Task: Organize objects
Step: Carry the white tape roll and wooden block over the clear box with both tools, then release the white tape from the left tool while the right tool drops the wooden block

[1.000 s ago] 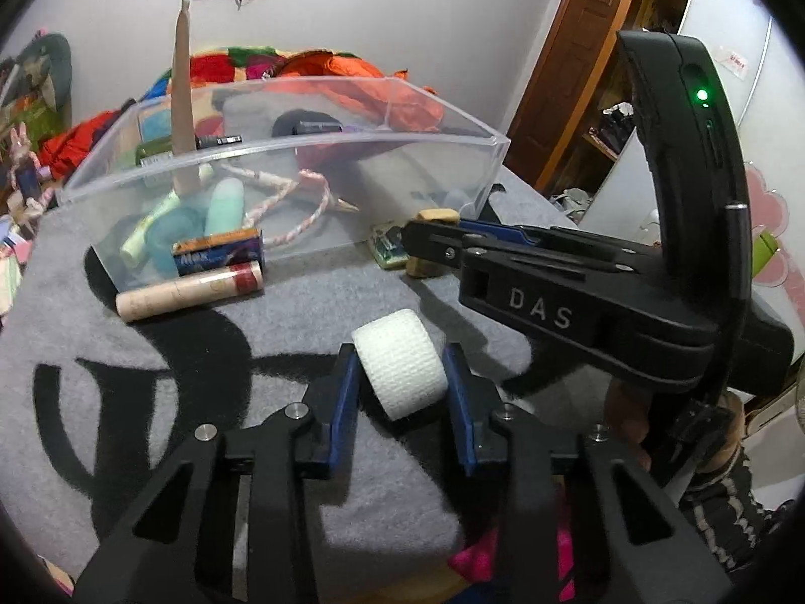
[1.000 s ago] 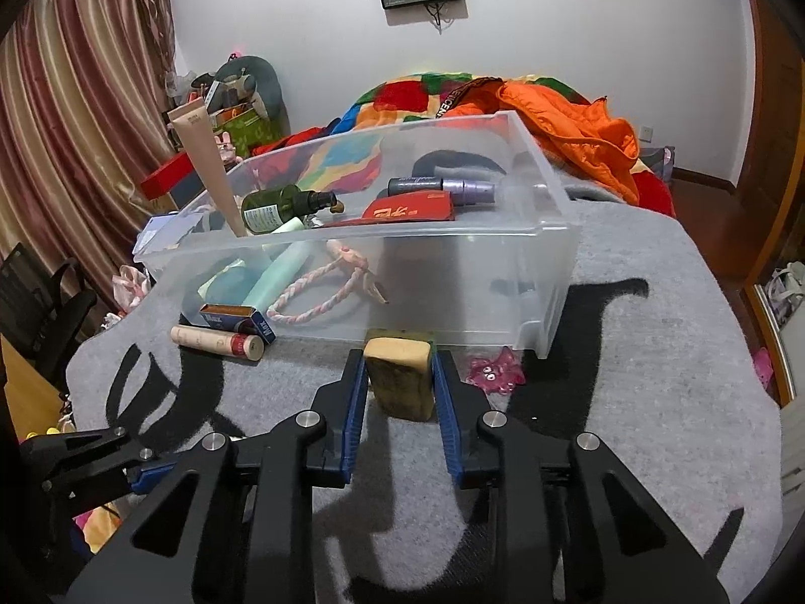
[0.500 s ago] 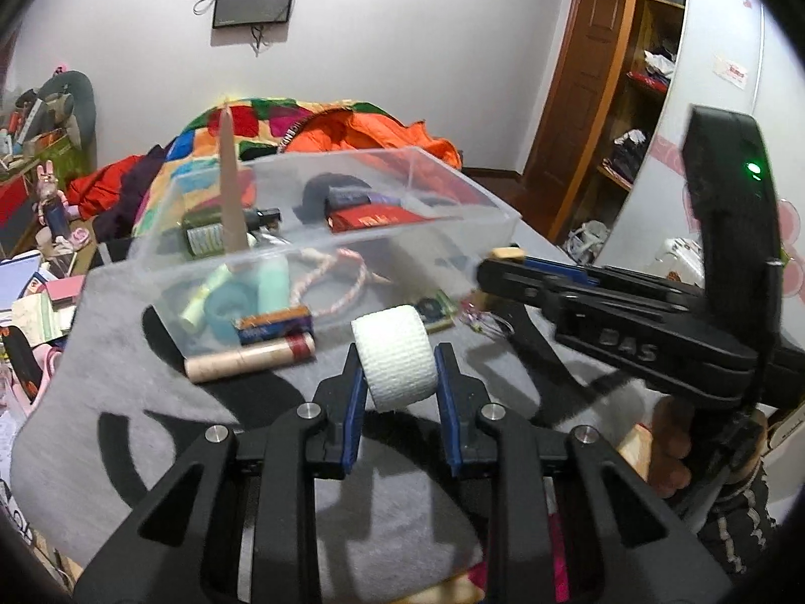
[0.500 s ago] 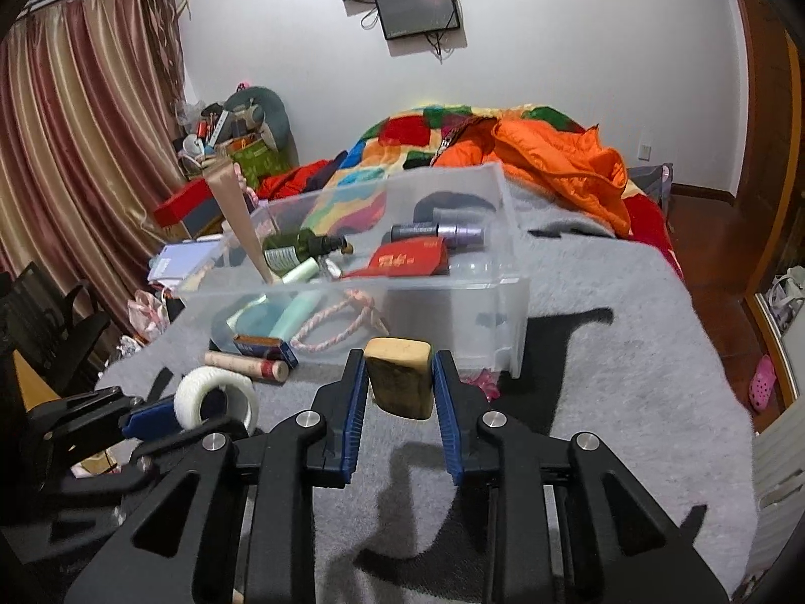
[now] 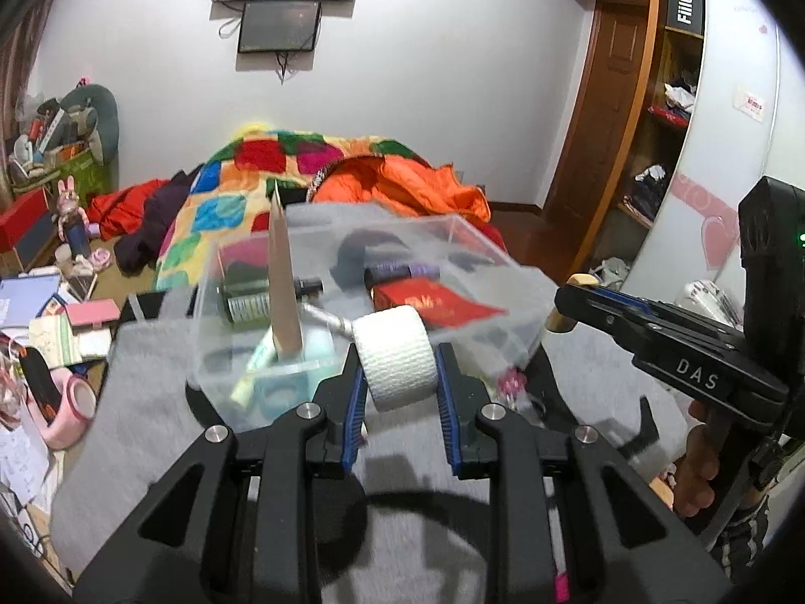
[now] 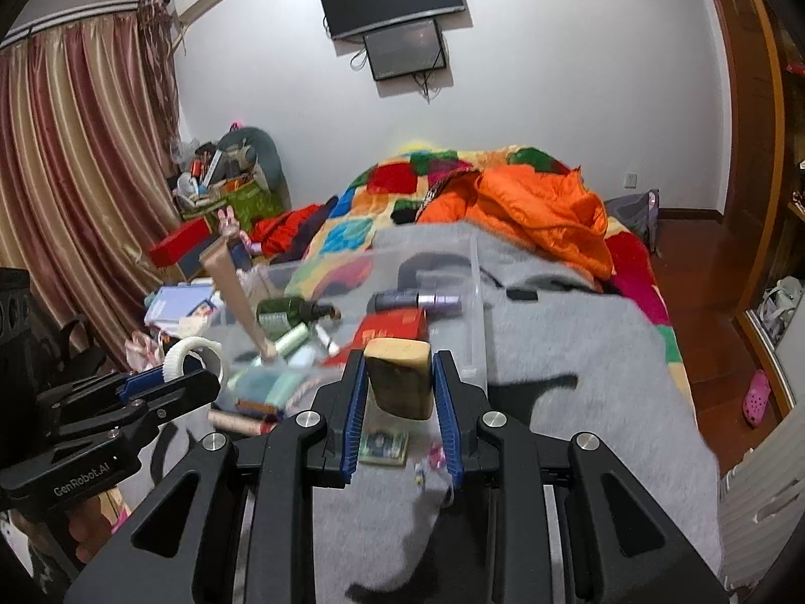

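Observation:
My left gripper (image 5: 397, 377) is shut on a white bandage roll (image 5: 395, 357) and holds it above the grey blanket, in front of the clear plastic bin (image 5: 483, 251). My right gripper (image 6: 400, 387) is shut on a tan sponge block (image 6: 400, 377), raised near the bin's (image 6: 475, 302) front wall. The left gripper with its roll (image 6: 193, 355) shows at the left of the right wrist view. The right gripper shows at the right of the left wrist view (image 5: 578, 297). The bin holds a green bottle (image 6: 287, 312), a red box (image 6: 395, 327), a purple tube (image 6: 417, 299) and a tall beige tube (image 5: 282, 282).
On the grey blanket (image 6: 578, 362) lie a beige tube (image 6: 236, 420), a small green card (image 6: 385, 448) and a small pink trinket (image 6: 435, 455) in front of the bin. A colourful quilt and orange jacket (image 6: 533, 206) lie behind. Floor clutter and pink tape (image 5: 73, 402) sit left.
Both grippers have lifted their objects off the blanket and risen, so the bin now appears lower and farther. Both stay shut on their objects.

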A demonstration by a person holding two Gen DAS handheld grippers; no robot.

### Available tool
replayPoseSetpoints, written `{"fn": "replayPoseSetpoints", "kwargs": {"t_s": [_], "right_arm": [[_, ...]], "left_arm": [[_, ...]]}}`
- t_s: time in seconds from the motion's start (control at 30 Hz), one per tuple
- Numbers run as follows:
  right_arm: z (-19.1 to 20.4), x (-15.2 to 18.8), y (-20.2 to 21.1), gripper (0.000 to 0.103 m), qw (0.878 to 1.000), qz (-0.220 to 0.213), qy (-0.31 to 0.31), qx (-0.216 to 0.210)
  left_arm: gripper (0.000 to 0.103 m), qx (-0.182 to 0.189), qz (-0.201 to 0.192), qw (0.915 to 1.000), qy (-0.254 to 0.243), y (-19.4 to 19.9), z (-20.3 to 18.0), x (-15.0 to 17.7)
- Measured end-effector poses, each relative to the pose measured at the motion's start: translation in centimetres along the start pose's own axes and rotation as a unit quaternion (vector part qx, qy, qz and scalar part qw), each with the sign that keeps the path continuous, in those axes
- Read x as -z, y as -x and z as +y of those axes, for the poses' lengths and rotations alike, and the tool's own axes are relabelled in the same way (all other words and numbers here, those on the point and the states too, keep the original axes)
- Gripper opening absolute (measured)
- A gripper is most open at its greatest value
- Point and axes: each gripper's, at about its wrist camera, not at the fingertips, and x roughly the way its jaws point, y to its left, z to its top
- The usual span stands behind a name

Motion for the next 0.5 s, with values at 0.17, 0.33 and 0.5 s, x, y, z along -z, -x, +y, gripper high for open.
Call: {"fn": "replayPoseSetpoints", "kwargs": {"t_s": [0.17,0.33,0.5], "right_arm": [[0.2,-1.6,-0.2,0.024,1.0,-0.02,0.002,0.0],[0.5,-2.2,-2.3,0.024,1.0,-0.01,0.015,0.007],[0.6,-1.6,-4.5,0.024,1.0,0.012,0.019,0.021]], "left_arm": [[0.026,-0.007,-0.006,1.0,-0.003,-1.1,0.2,-1.4],[0.026,-0.017,0.007,0.9998,-0.01,-3.4,0.2,-2.0],[0.026,-0.024,0.03,0.9991,-0.017,-5.9,0.3,-1.9]]}}
